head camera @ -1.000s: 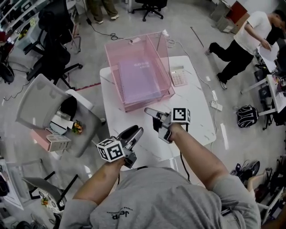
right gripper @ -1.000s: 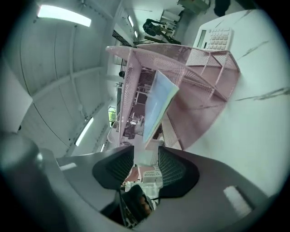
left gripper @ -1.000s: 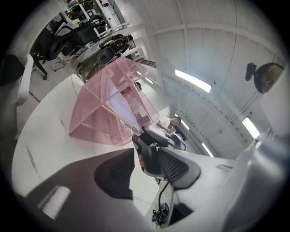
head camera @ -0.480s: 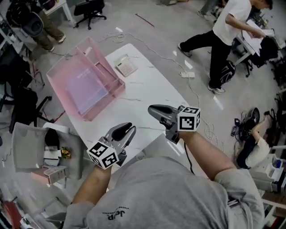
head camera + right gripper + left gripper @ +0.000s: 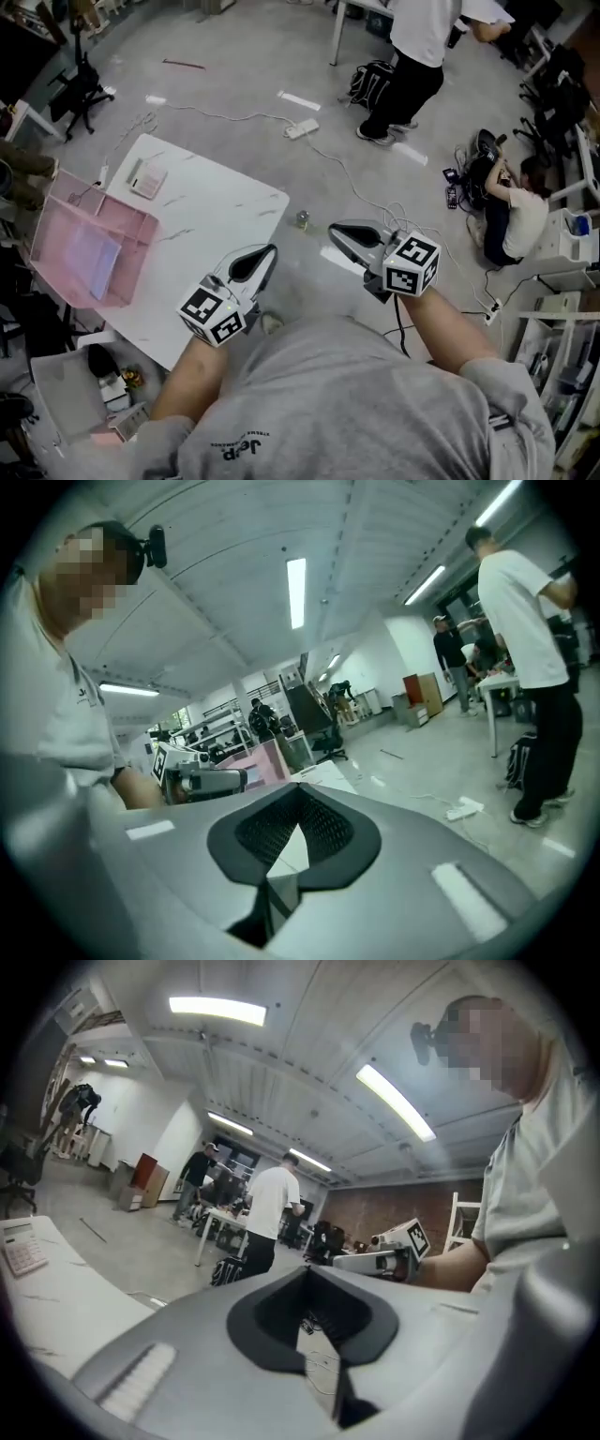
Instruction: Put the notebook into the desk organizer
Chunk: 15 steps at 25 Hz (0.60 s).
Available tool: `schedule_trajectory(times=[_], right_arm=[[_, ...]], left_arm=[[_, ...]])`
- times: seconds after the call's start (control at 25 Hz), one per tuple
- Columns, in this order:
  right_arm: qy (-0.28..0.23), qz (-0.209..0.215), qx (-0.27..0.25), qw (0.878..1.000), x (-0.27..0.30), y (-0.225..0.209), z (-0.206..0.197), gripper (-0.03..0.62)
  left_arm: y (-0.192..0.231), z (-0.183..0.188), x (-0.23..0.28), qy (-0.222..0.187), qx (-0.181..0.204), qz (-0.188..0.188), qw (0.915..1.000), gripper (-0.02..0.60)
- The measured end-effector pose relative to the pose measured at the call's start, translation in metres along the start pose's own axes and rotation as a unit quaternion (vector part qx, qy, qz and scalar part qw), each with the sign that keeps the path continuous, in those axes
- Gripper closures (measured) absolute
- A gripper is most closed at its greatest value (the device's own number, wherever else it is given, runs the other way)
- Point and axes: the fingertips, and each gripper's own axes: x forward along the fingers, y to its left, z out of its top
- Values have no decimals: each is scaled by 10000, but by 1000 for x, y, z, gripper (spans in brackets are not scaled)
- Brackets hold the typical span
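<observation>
A lavender notebook [image 5: 94,258] lies inside the pink see-through desk organizer [image 5: 131,253], which stands at the far left end of the white table [image 5: 206,225]. Both grippers hang close to my body, past the table's near corner and well away from the organizer. My left gripper [image 5: 266,251] has just closed and is shut with nothing between its jaws; it also shows in the right gripper view [image 5: 211,780]. My right gripper [image 5: 336,230] has likewise just closed empty, over the floor. In the left gripper view the right gripper [image 5: 375,1262] shows beyond the shut jaws.
A calculator [image 5: 147,178] lies on the table's far corner. A power strip [image 5: 302,128], cables and a small can [image 5: 302,219] are on the floor. A standing person [image 5: 422,47] and a seated person [image 5: 511,202] are at the right. A grey box [image 5: 66,394] sits at the bottom left.
The view has swung to the right, so table and organizer now sit far left. Both grippers pulled back off the table toward my body and rolled. The left jaws went from wide open to shut.
</observation>
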Motion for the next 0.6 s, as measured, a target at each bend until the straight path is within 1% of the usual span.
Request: schedule_trajectory(times=[0.12, 0.24, 0.36, 0.48, 0.6], right_arm=[[-216, -555, -88, 9982, -63, -34, 3, 592], [-411, -1024, -162, 9938, -117, -62, 7, 592], [-485, -1425, -285, 9882, -167, -81, 5, 592], [-546, -1722, -308, 9831, -213, -93, -1, 592], [-588, -1891, -188, 9800, -246, -99, -9, 592]], left_arm=[[-39, -5, 49, 160, 218, -313, 9991, 523], [-74, -10, 89, 275, 335, -566, 9975, 523], [-105, -16, 125, 368, 393, -791, 9954, 523], [-136, -22, 158, 459, 428, -1036, 9926, 523], [-158, -27, 183, 505, 450, -1180, 9907, 523]])
